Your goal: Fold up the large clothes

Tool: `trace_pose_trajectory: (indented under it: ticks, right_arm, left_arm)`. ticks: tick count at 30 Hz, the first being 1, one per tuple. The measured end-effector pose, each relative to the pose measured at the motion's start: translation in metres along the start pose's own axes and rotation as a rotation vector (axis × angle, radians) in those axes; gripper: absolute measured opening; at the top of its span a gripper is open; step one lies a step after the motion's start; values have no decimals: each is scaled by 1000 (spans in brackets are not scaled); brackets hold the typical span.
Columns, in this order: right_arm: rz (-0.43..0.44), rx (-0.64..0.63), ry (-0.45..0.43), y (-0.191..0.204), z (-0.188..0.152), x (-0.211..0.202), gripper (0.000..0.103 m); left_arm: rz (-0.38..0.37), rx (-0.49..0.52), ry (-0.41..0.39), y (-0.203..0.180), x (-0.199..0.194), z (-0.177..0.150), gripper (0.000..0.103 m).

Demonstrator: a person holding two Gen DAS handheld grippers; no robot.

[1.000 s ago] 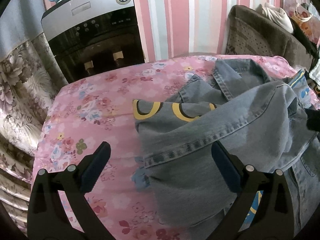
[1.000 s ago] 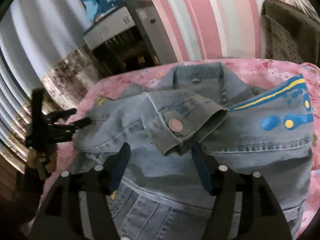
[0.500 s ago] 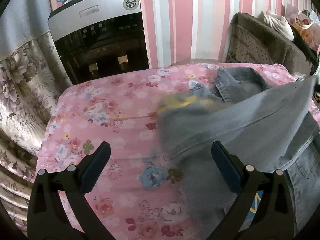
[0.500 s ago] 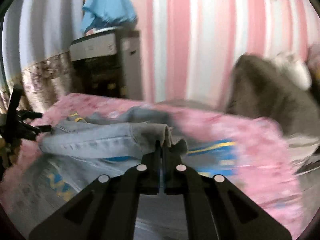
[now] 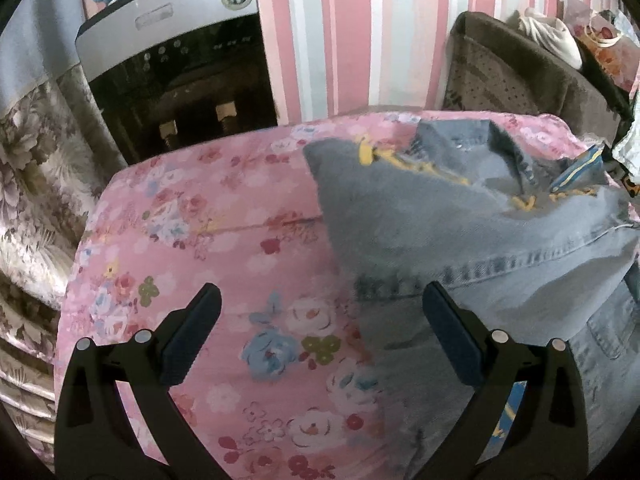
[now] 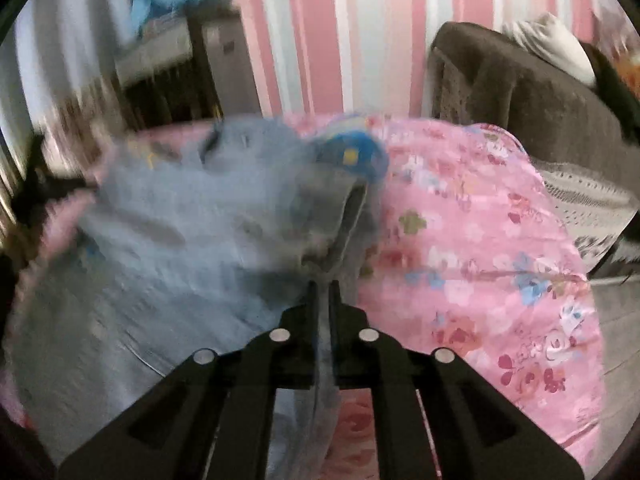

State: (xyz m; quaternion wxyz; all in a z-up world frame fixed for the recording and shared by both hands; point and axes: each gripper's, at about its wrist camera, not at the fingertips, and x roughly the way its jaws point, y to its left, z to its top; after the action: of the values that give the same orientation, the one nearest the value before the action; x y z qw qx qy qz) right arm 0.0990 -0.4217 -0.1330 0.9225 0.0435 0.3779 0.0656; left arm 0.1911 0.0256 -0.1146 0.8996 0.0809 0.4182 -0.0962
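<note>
Lying on the pink flowery bed cover (image 5: 192,216) is a blue denim jacket (image 5: 460,220), filling the right half of the left wrist view. The left gripper (image 5: 320,320) is hanging at the bottom of that frame with its two fingers wide apart and nothing between them. One finger is over the cover, the other over the jacket's edge. In the right wrist view, the right gripper (image 6: 323,286) is pinching a fold of the jacket (image 6: 192,216) at bottom middle, and its jaws are opening a little. A water dispenser (image 5: 176,60) is standing at upper left.
</note>
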Motion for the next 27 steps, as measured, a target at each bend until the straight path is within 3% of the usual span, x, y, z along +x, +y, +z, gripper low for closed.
trace_pose_trajectory:
  ticks: [3,7,9,10,12,13,14,15,16,17,21,22,27]
  right_arm:
    - [10,59,-60,-7,22,-7,40]
    - [9,105,-34,-4,46,27,47]
    - [-12,137,33,-4,50,53,47]
    - [-12,146,51,-3,49,60,47]
    - [-24,127,62,6,49,69,39]
    - [-24,109,55,10,47,69,20]
    - [-32,94,45,15,45,68,10]
    - [-47,61,24,21,46,63,2]
    - [-57,28,-13,27,48,56,2]
    - [-73,1,-47,31,51,49,1]
    - [-157,-148,-219,61,68,15,1]
    - [-169,-168,-230,63,74,16,1]
    - [-189,-112,-64,37,85,74,1]
  left_arm:
    - [-12,11,-16,-6,-1,11,100]
    - [-58,-9,18,-14,17,27,100]
    - [-77,-31,66,-19,33,34,100]
    - [-77,-33,80,-21,38,36,99]
    - [-67,-30,105,-27,50,37,79]
    - [-82,-30,117,-28,53,38,45]
    - [-89,-35,134,-28,58,37,25]
    - [-79,-39,137,-27,61,36,19]
    - [-85,-43,131,-26,61,35,11]
    - [-97,-62,106,-22,56,33,5]
    - [-123,-126,-48,-7,24,25,4]
    - [-121,-126,-48,-6,25,26,4]
    - [-66,-94,48,-14,63,29,5]
